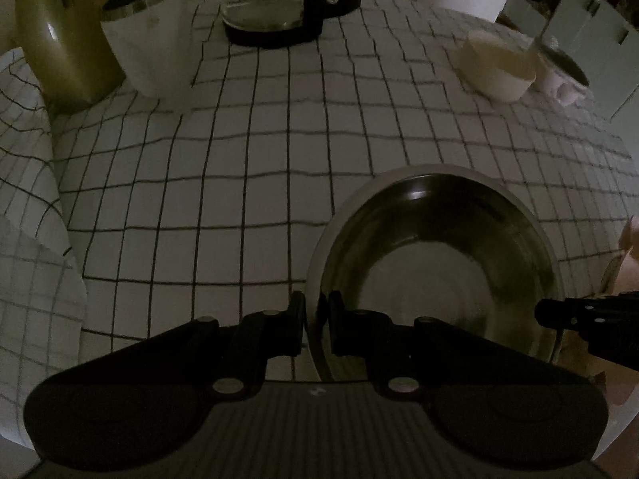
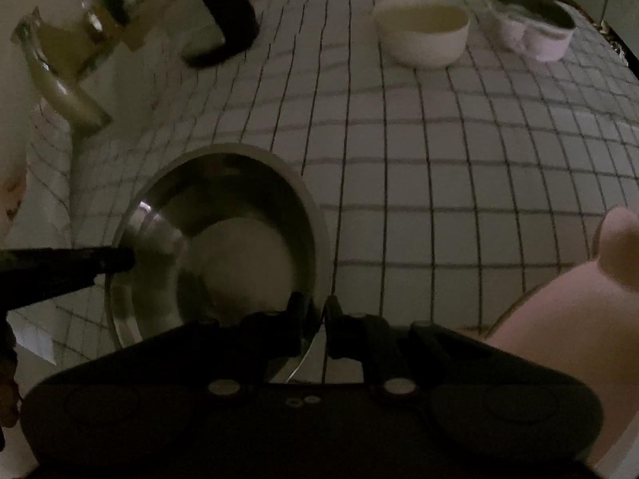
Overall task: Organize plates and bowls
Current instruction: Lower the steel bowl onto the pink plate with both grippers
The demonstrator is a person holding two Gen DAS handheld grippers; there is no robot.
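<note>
A steel bowl [image 1: 439, 263] sits on the checked tablecloth [image 1: 259, 159]; it also shows in the right wrist view [image 2: 223, 239]. My left gripper [image 1: 317, 319] is shut on the bowl's left rim. My right gripper [image 2: 313, 319] is shut on the bowl's right rim. Each gripper's tip shows in the other's view at the opposite rim. A cream bowl [image 2: 423, 28] and a pale bowl with a dark inside [image 2: 535, 24] stand at the far right of the table. They also show in the left wrist view, the cream bowl [image 1: 495, 68] and the pale bowl [image 1: 563, 76].
At the far left stand a gold bottle [image 1: 60, 32], a white tumbler [image 1: 147, 36] and a glass kettle with a black handle [image 1: 275, 0]. A pale rounded object [image 2: 559, 311] lies near my right gripper. The table edge curves away on the right.
</note>
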